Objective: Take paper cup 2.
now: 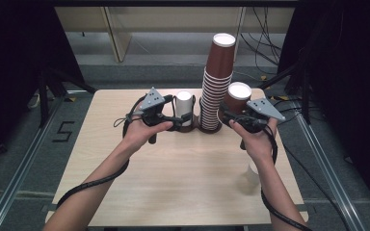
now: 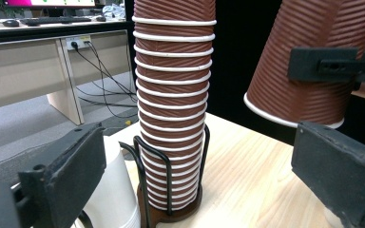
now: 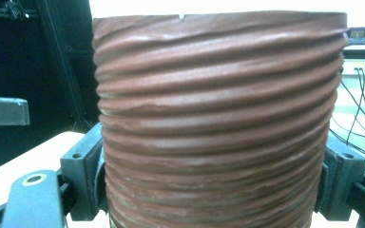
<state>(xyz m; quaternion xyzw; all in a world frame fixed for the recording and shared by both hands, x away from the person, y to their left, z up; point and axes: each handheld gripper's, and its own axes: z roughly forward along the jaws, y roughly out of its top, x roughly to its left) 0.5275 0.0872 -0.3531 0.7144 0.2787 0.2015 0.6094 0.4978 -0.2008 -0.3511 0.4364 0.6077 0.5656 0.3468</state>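
Nearest the lower edge of the high view, two forearms reach up the pale wood-grain table (image 1: 173,192), each hand carrying a black gripper. Right of centre, the right gripper (image 1: 231,117) clamps a single brown cup (image 1: 237,97) upside down; in the right gripper view its jaws press both flanks of the ribbed paper wall, which looks soft enough to dent. Left of centre, the left gripper (image 1: 179,117) stands wide around a white cup stack (image 1: 184,107), its pads not visibly pressing.

Just beyond, at mid-frame, the tall brown cup stack (image 1: 215,82) rises from a black wire holder (image 2: 168,178) on a round wooden base. I judge the held cup is free of that stack and apart from it. To do this well, keep the squeeze light so the ridges do not crush, hold the cup clear of the leaning tower, and lower it squarely.
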